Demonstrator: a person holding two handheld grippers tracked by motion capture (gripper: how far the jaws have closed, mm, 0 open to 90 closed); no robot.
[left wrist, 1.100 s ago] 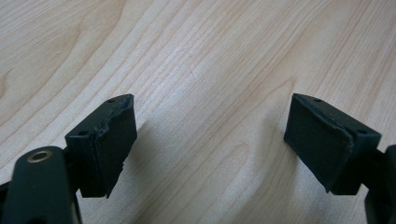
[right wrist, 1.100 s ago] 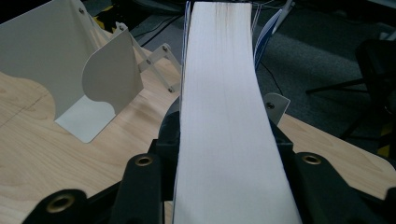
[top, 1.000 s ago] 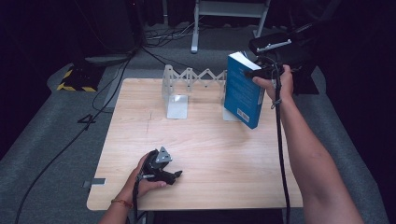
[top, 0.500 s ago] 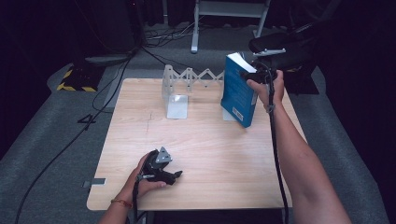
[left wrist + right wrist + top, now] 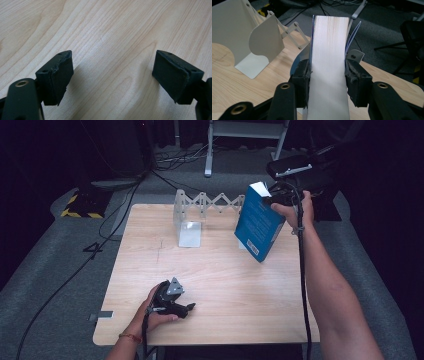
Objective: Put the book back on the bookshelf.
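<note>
A blue book point(image 5: 257, 222) stands tilted at the back right of the wooden table point(image 5: 225, 285), with a lower corner down near the tabletop. My right gripper point(image 5: 272, 197) grips its top; in the right gripper view the pads sit against both sides of the book point(image 5: 329, 62) at my right gripper point(image 5: 327, 80). Its jaws have just been opening a little, with the book still between them. My left gripper point(image 5: 187, 308) lies low near the front edge, open, with only bare wood between its pads point(image 5: 112, 75).
A white accordion book rack point(image 5: 200, 202) stands at the back of the table, its end plates point(image 5: 249, 37) just left of the book. Cables and a yellow-black block point(image 5: 80, 205) lie on the grey floor beyond. A metal stand point(image 5: 245, 135) is behind.
The book has shifted slightly left and tilted more with the right hand. The left hand and its gripper have stayed put.
</note>
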